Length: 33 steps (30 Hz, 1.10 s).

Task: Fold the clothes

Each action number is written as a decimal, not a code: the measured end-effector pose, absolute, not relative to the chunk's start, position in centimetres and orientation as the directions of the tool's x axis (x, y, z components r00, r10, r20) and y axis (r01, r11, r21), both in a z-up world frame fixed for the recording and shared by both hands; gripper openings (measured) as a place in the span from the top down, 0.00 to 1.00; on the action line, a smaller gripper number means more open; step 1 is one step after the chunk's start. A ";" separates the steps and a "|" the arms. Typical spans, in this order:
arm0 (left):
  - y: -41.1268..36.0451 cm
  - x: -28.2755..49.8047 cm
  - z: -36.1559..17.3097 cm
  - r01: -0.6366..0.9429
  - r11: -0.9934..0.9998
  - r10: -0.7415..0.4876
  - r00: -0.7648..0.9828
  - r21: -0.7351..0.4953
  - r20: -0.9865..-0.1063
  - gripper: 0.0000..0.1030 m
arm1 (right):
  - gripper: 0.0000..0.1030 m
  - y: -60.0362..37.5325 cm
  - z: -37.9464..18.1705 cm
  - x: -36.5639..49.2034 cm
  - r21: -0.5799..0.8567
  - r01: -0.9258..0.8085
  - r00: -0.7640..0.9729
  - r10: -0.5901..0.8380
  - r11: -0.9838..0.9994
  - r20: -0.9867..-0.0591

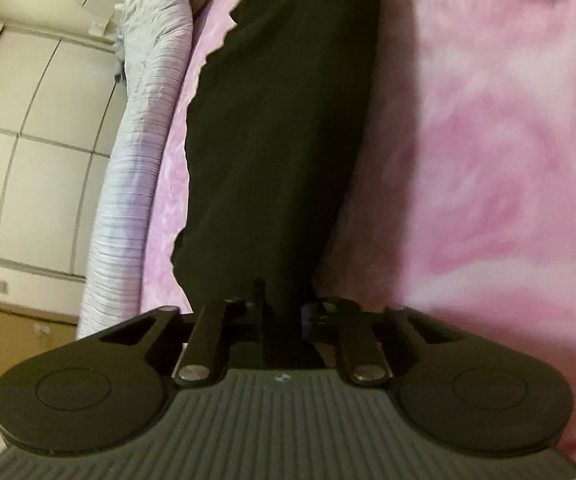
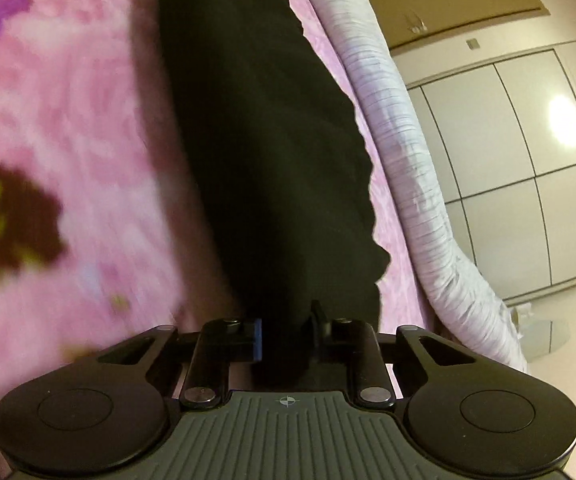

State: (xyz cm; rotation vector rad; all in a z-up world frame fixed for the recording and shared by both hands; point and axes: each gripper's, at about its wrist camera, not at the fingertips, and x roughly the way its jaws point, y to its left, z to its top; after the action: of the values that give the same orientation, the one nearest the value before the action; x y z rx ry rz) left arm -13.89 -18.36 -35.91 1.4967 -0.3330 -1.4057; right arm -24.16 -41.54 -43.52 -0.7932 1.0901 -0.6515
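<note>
Two grippers are in my hands, and each one is clamped on the same black garment (image 1: 283, 128). At the near end of the left wrist view, my left gripper (image 1: 281, 312) has its jaws drawn close together with a narrow band of the dark cloth pinched between them; the cloth runs straight out from the jaws. In the right wrist view, my right gripper (image 2: 285, 328) shows the same condition: its jaws, one carrying a blue pad, press on a gathered edge of the black cloth.

Beyond the fingers, the garment stretches away from both grippers as one long dark strip, lying over a pink floral blanket (image 1: 488, 160) that covers the bed. The blanket pattern is blurred in both views; a darker flower-and-leaf print shows on the right wrist side.

Past the outer edge of the garment I see a strip of pink sheet, then a pale ribbed quilt (image 1: 143, 152) bunched along the side of the bed.

Farthest out, white panelled wardrobe doors (image 2: 528, 152) line the wall, with a bright light reflection on one panel. A wooden door (image 2: 448, 4) stands beside the wardrobe.
</note>
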 end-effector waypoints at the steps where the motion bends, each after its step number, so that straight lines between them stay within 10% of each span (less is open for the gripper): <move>1: -17.5 -14.8 -34.9 0.440 -0.454 -0.758 0.266 0.775 -0.596 0.93 | 0.82 -41.5 -42.9 -25.1 -0.824 0.075 0.333 -0.793 0.562 -0.511; 11: -7.9 -30.9 -32.4 0.520 -0.625 -0.695 -0.031 0.583 -0.718 0.92 | 0.80 -40.0 -42.5 -36.6 -0.811 0.147 0.150 -0.824 0.566 -0.547; 18: -4.5 -27.4 -30.6 0.639 -0.616 -0.642 -0.069 0.461 -0.763 0.84 | 0.74 -37.0 -41.0 -37.9 -0.793 0.320 0.032 -0.842 0.519 -0.538; 33: -10.9 -19.6 -26.9 0.888 -0.350 -0.750 -0.075 0.299 -0.657 0.76 | 0.55 -29.3 -34.8 -25.6 -0.165 0.693 0.463 -0.608 0.702 -0.645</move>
State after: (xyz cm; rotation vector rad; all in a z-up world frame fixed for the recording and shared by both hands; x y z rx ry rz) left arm -19.63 -10.88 -26.90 0.8987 0.2118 -1.7132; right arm -25.57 -29.33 -34.81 0.1268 0.7384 -0.8021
